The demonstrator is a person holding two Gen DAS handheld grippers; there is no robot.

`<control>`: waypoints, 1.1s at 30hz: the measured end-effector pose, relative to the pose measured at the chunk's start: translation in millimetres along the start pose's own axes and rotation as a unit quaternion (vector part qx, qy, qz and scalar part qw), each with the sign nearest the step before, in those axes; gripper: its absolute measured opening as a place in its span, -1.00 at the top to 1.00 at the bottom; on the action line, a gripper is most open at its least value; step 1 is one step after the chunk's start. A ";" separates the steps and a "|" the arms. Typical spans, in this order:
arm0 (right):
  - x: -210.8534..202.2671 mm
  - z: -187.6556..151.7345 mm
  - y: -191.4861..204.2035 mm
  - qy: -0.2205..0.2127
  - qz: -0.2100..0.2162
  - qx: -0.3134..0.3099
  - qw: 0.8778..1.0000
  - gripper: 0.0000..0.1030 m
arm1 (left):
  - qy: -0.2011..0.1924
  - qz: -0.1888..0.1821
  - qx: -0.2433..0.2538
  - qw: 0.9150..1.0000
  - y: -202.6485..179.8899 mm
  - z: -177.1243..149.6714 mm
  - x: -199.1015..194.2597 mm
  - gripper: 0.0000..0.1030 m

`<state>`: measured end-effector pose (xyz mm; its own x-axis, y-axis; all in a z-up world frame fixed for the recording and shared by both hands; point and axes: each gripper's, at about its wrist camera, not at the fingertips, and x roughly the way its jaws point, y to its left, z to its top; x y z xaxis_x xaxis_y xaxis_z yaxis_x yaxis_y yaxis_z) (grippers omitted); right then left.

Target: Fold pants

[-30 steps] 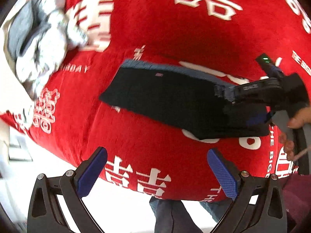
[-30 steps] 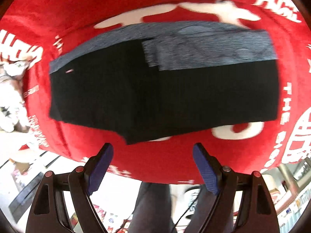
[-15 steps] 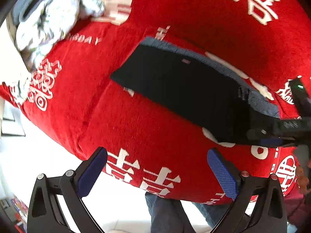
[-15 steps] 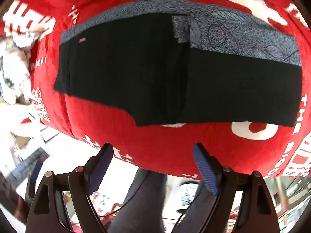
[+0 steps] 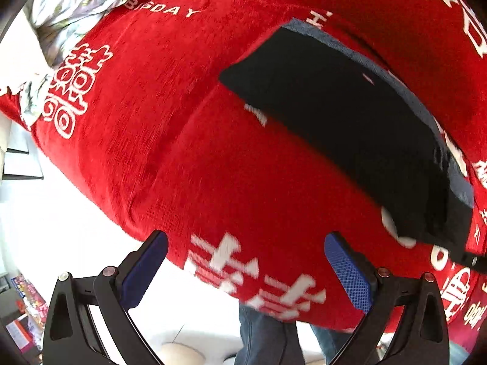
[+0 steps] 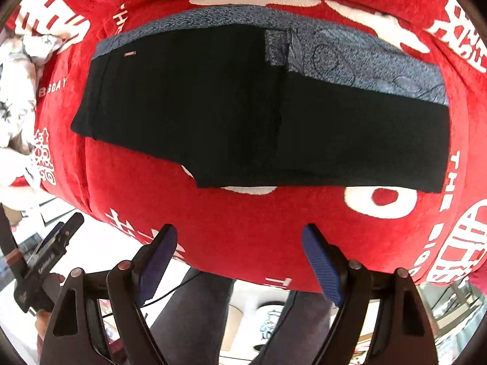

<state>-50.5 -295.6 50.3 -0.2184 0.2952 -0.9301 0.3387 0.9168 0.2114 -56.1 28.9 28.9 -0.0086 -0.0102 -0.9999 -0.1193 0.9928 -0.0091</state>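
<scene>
The black pants (image 6: 243, 115) lie folded flat on the red cloth-covered table (image 6: 258, 225), with a grey patterned band along their far edge. In the left wrist view the pants (image 5: 350, 127) sit to the upper right. My left gripper (image 5: 246, 270) is open and empty, near the table's front edge, left of the pants. My right gripper (image 6: 240, 261) is open and empty, just in front of the pants at the table's edge. The left gripper also shows at the lower left of the right wrist view (image 6: 45, 258).
A crumpled pale floral garment (image 5: 79, 3) lies at the table's far left corner; it also shows in the right wrist view (image 6: 18, 91). The red table cloth (image 5: 197, 152) carries white lettering. The person's legs (image 6: 194, 319) stand below the front edge, over a white floor.
Both grippers have drawn back from the pants toward the table's front edge. The left one swung left, so the pants shifted to the right of its view. The right gripper left the pants.
</scene>
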 end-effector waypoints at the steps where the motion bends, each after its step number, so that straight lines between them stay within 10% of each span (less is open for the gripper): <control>1: 3.6 1.0 0.2 0.000 0.001 0.003 1.000 -0.68 | -0.001 -0.004 -0.001 1.000 0.2 6.7 5.4 -1.00; 10: 23.3 22.1 24.1 -0.043 -0.034 -0.047 0.997 -0.68 | -0.024 -0.055 -0.068 0.996 17.9 66.5 34.8 -1.00; 21: 61.4 60.7 53.0 -0.110 -0.022 -0.110 0.988 -0.70 | -0.023 -0.252 -0.080 0.964 35.5 86.6 71.5 -1.00; 24: 70.8 62.2 52.3 -0.121 -0.013 -0.112 0.986 -0.99 | -0.028 -0.294 -0.074 0.953 30.5 90.4 79.1 -1.00; 33: 74.6 53.0 57.2 -0.135 -0.017 -0.124 0.983 -1.00 | -0.039 -0.339 -0.095 0.935 25.8 99.0 90.1 -1.00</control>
<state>1.1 -235.4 -22.9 0.0369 0.2120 -0.9766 0.0948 0.9721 0.2146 38.3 65.4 -62.4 0.2055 -0.6135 -0.7625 -0.2454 0.7219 -0.6470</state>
